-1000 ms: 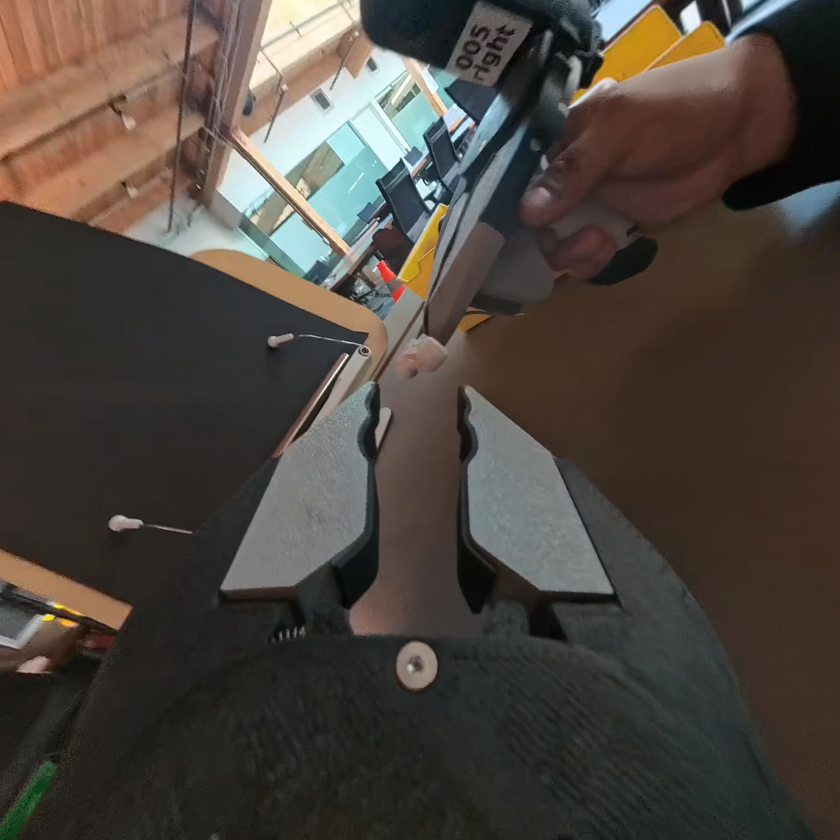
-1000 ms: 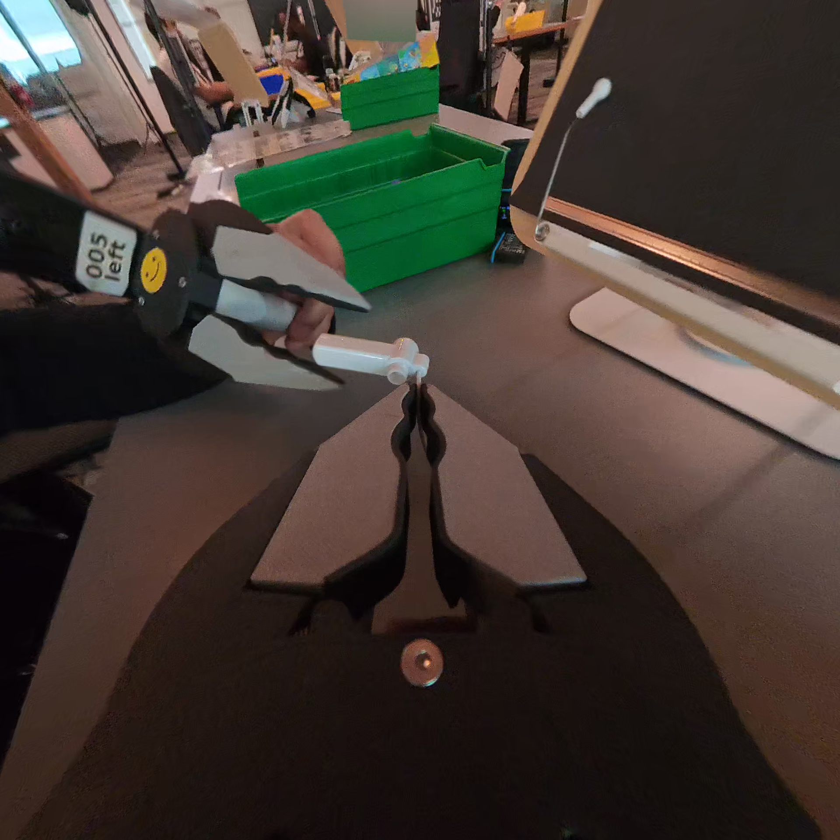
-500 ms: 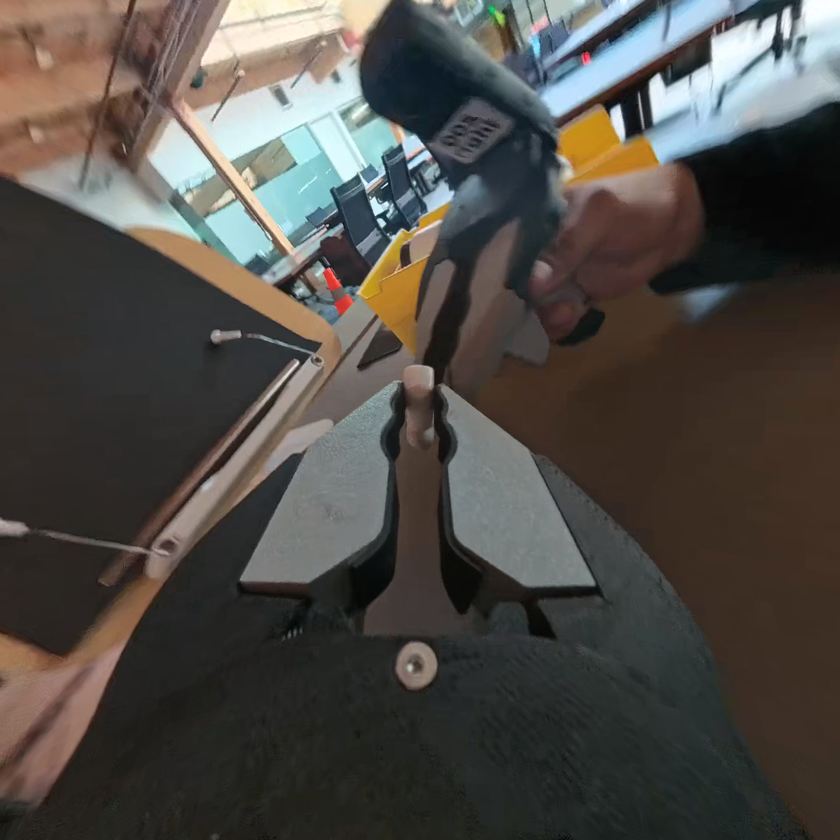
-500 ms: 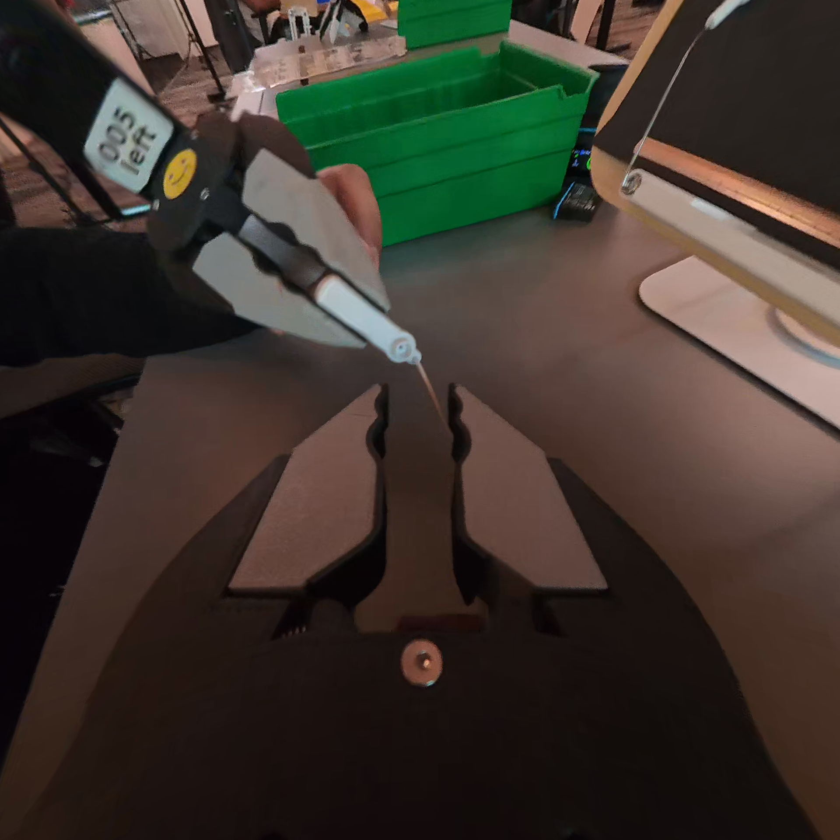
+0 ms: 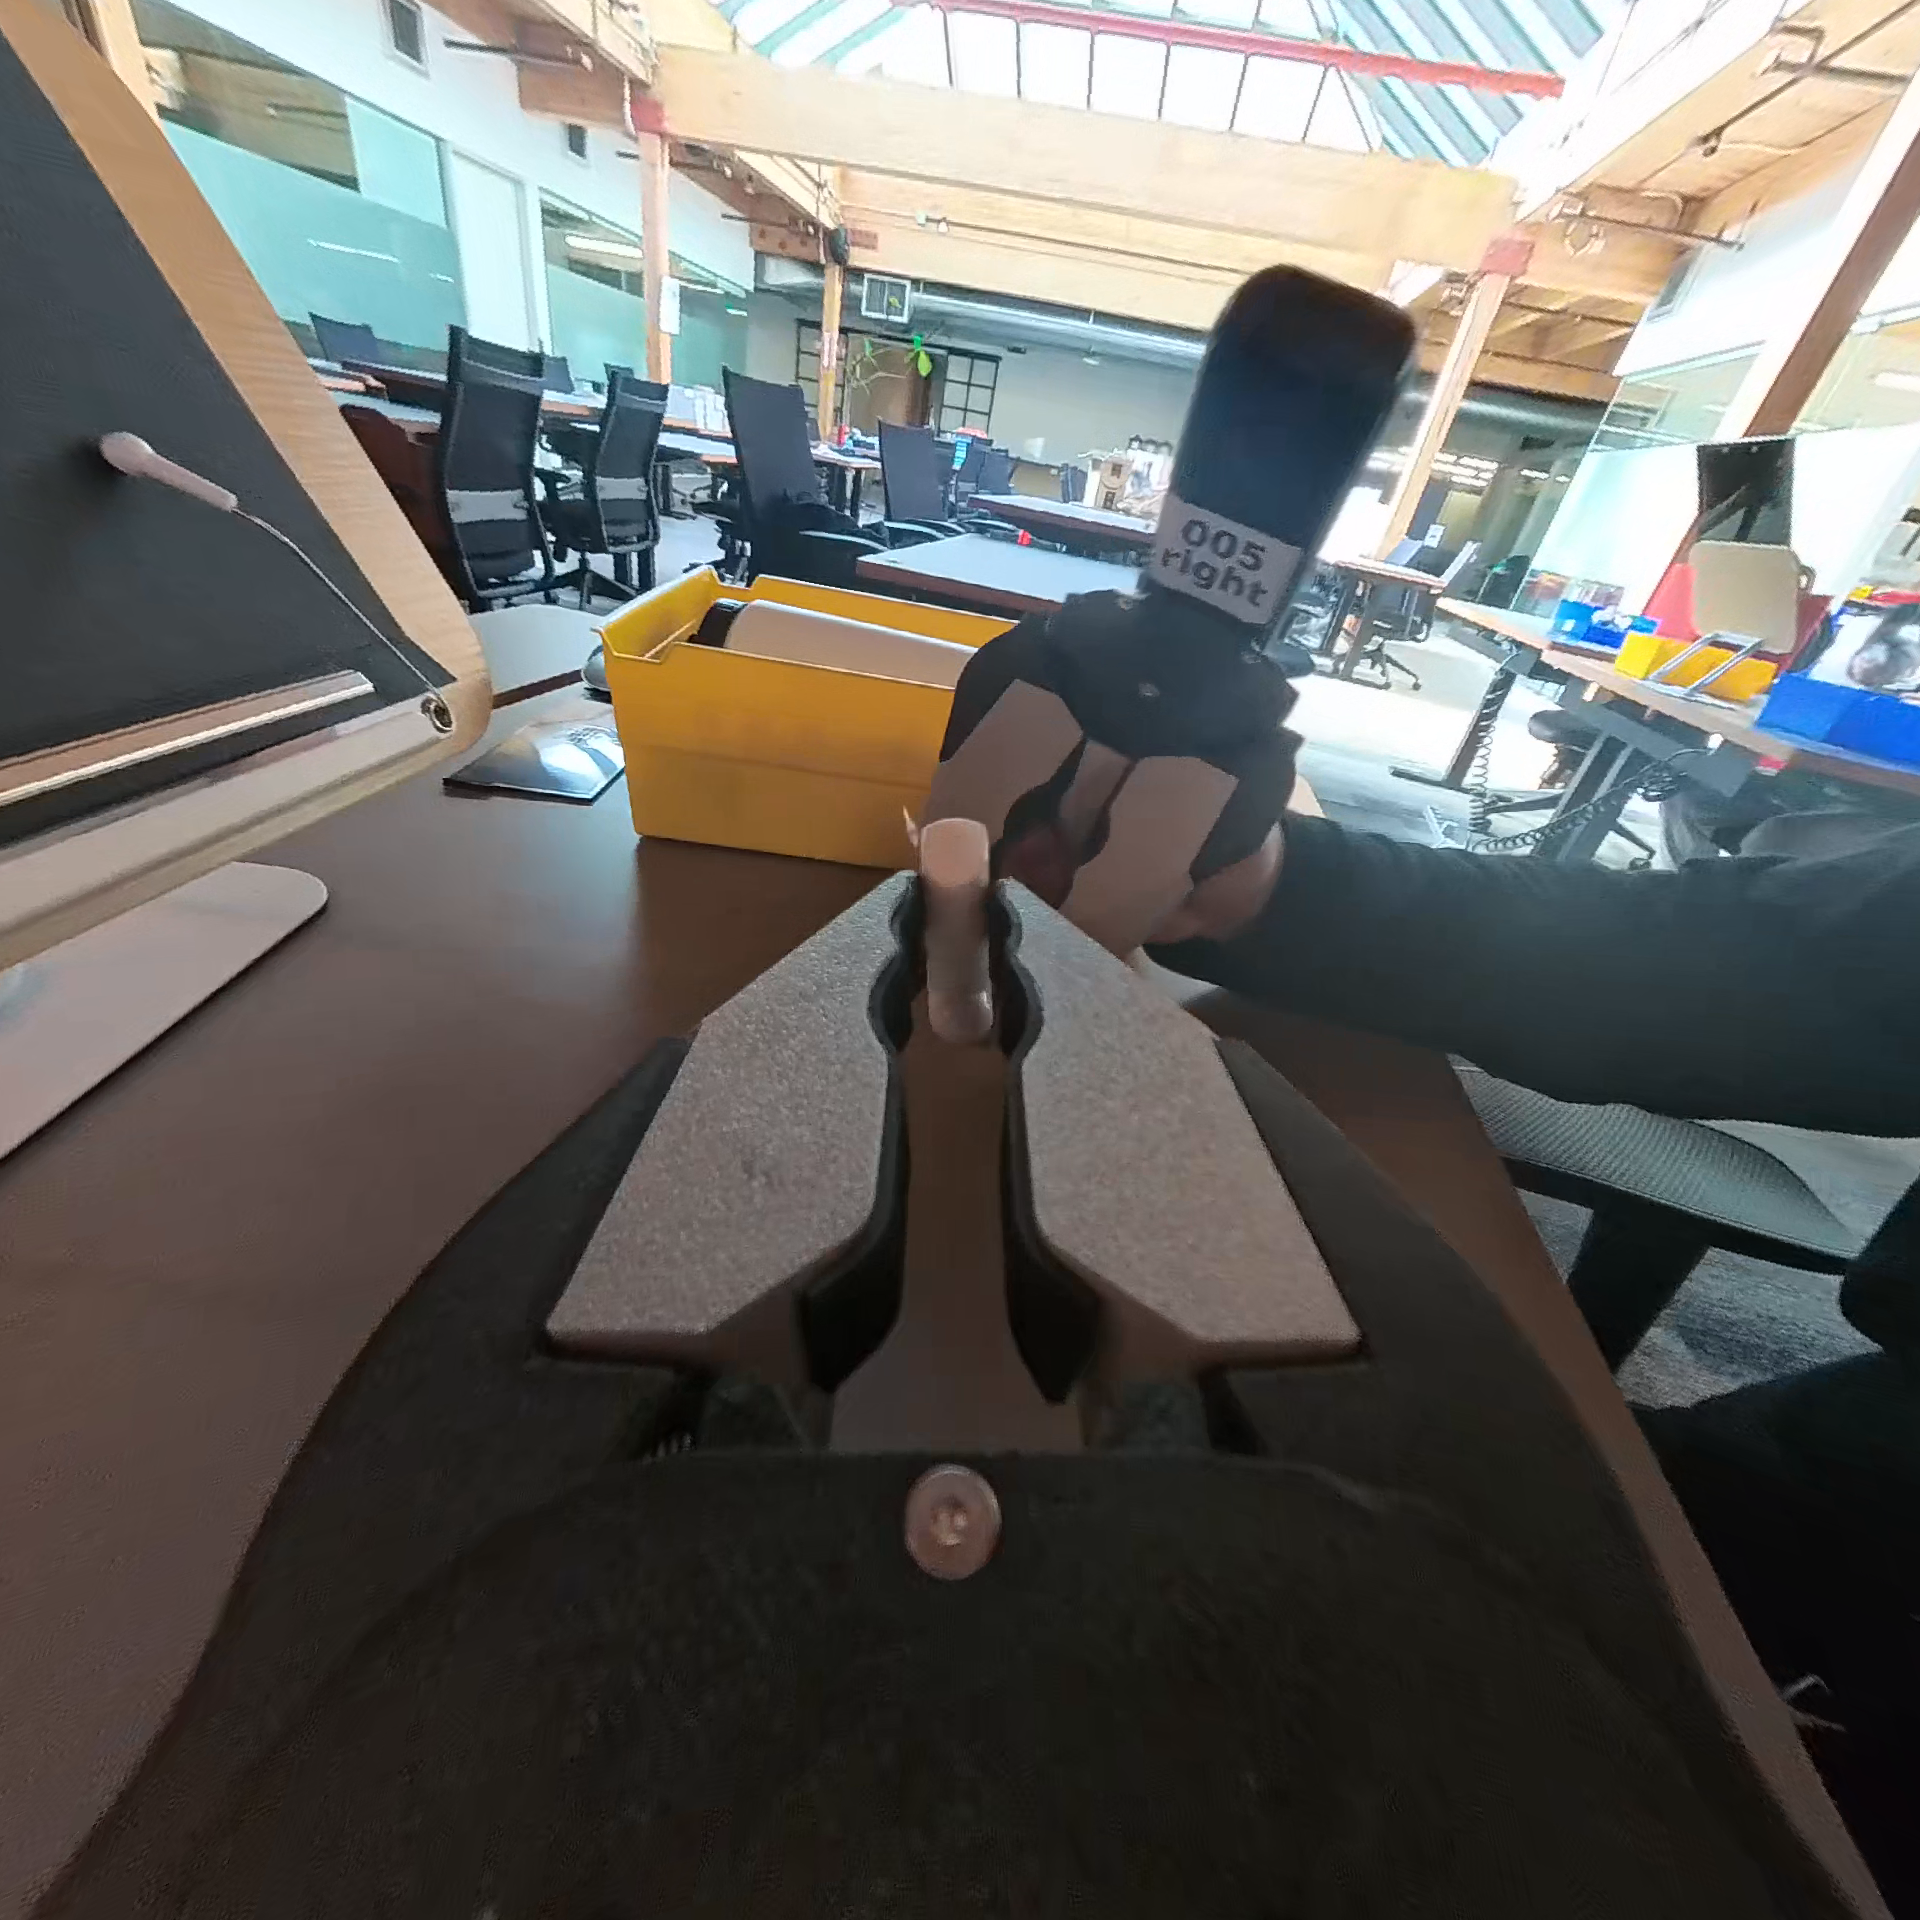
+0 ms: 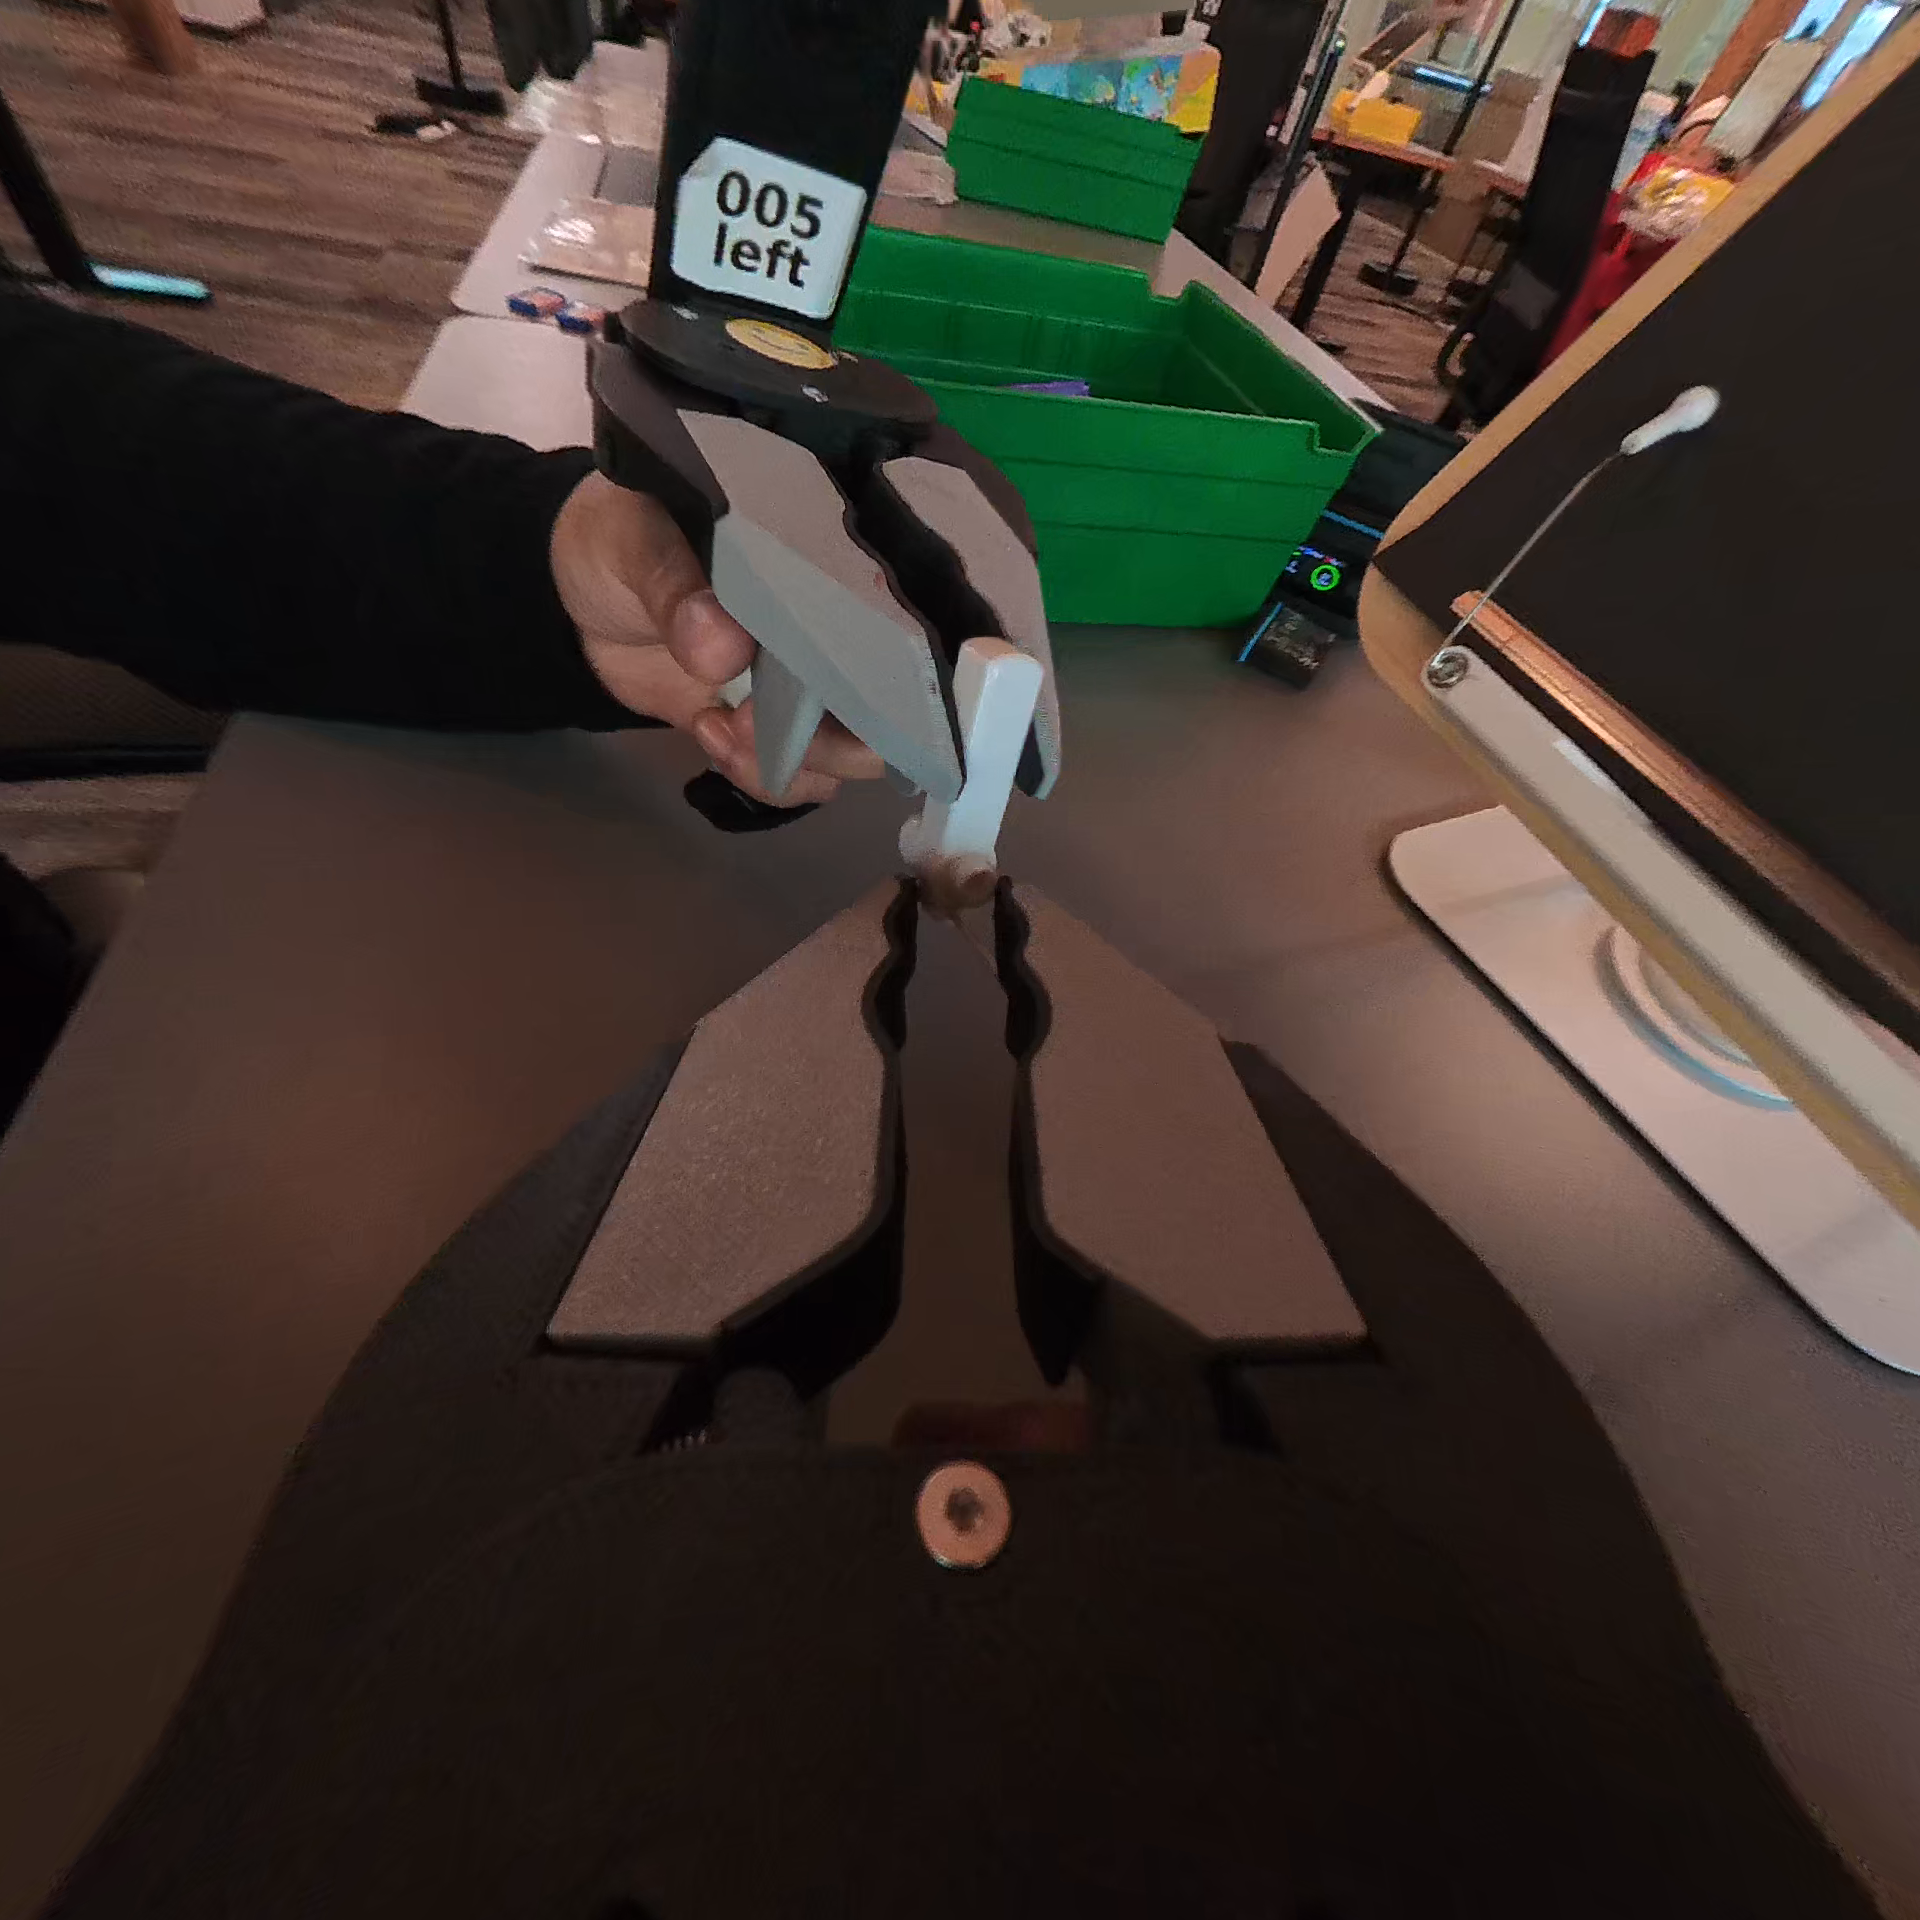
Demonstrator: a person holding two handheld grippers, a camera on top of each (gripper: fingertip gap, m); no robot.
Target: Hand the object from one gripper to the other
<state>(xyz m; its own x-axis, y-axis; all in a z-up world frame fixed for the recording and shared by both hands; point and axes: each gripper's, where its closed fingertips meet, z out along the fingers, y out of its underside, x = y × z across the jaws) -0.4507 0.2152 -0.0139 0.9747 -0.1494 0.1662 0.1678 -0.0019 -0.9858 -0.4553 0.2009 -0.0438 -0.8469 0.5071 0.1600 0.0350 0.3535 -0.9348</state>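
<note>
Two grippers meet above the brown table. The left gripper clamps the small white tool between its fingertips, a thin needle tip projecting from the tool's far end. The right gripper has its fingers parted narrowly, their tips on either side of the tool's rounded end. A yellow bin stands behind.

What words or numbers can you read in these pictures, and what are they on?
I can't repeat writing; here is where it stands.
Left handle label, white, on the left gripper: printed, clear.
Right handle label, white, on the right gripper: printed, clear.
Small dark device by the green bin: too small to read.
</note>
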